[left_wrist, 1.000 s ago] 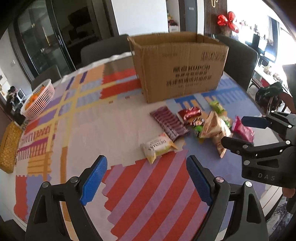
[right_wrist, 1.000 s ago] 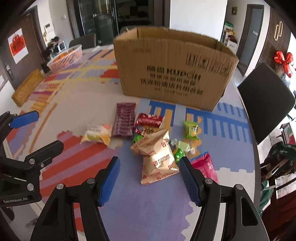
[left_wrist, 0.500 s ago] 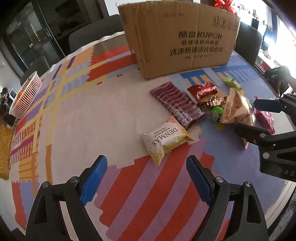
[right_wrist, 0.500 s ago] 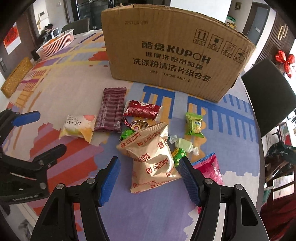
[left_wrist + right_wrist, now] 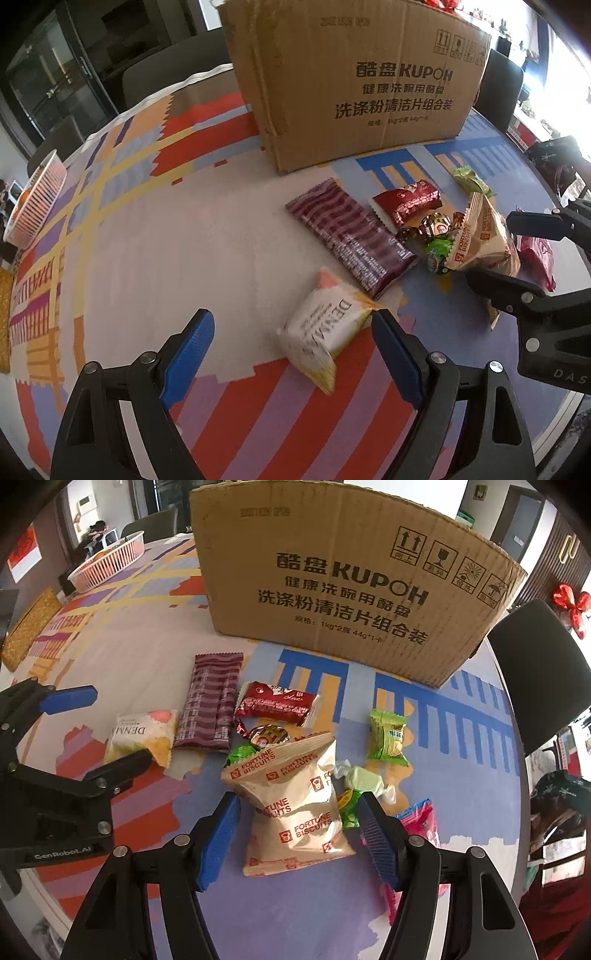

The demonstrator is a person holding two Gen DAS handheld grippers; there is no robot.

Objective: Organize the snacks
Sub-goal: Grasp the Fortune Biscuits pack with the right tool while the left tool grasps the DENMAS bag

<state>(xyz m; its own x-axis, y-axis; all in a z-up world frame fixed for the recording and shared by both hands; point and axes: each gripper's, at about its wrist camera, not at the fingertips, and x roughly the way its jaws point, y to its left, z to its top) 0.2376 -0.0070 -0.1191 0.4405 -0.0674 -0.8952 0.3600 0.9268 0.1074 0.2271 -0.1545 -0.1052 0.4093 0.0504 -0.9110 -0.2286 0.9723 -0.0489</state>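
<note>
Tan Fortune Biscuits bag between spread jaws of right gripper; white Denmas packet between gaping jaws of left gripper; cardboard box behind.

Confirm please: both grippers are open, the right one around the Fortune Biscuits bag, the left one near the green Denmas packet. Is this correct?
Not quite: the Denmas packet is white and yellow, as the left wrist view shows. The rest holds: left gripper and right gripper are open, the right around the Fortune Biscuits bag.
</note>
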